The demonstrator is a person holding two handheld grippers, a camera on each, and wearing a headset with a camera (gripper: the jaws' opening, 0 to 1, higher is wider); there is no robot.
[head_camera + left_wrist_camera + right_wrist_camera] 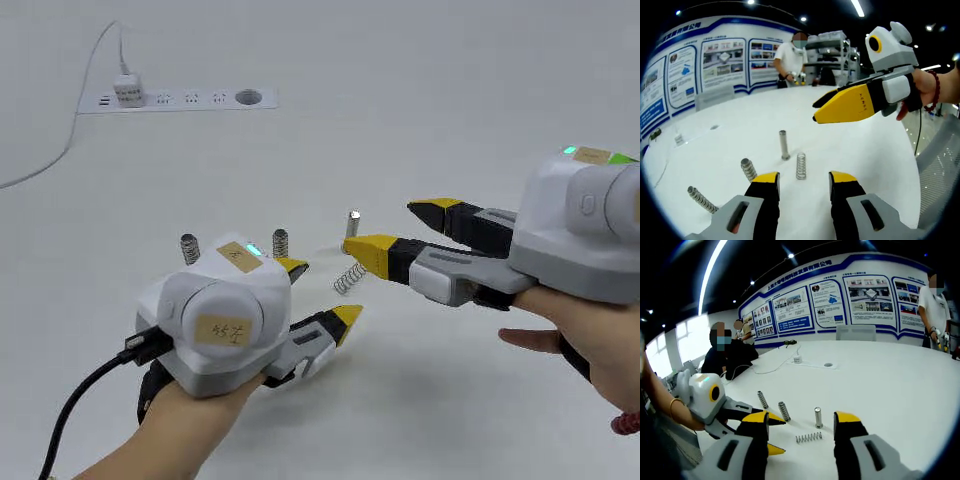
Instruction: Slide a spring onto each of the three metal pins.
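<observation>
2 of the 3 pins already carry their coils. The left sprung pin (190, 248) and the middle sprung pin (280, 242) stand upright on the white counter (420, 120), each sleeved in grey wire turns. The bare pin (353, 222) stands to their right. It is a short, smooth, polished cylinder with a flat top, set vertical so a coil can drop over it from above. The loose spring (349, 277) lies on its side on the counter just in front of that pin, apart from it. It is an open helix of thin wire, likely to roll or squash if pinched hard.

The right gripper (385, 226) hovers near the bare pin with its jaws spread wide and nothing between them. One tip is close to the loose spring, which reads as lining up for a pick. The left gripper (318, 292) sits low beside the sprung pins, its jaws likewise parted and empty, pointed toward the loose spring — probably placed to steady or assist.

The jaws look like hard black plastic with tapered yellow tips, suited to nipping a thin coil. The counter is matte and smooth, so nothing would stop the spring from sliding.
</observation>
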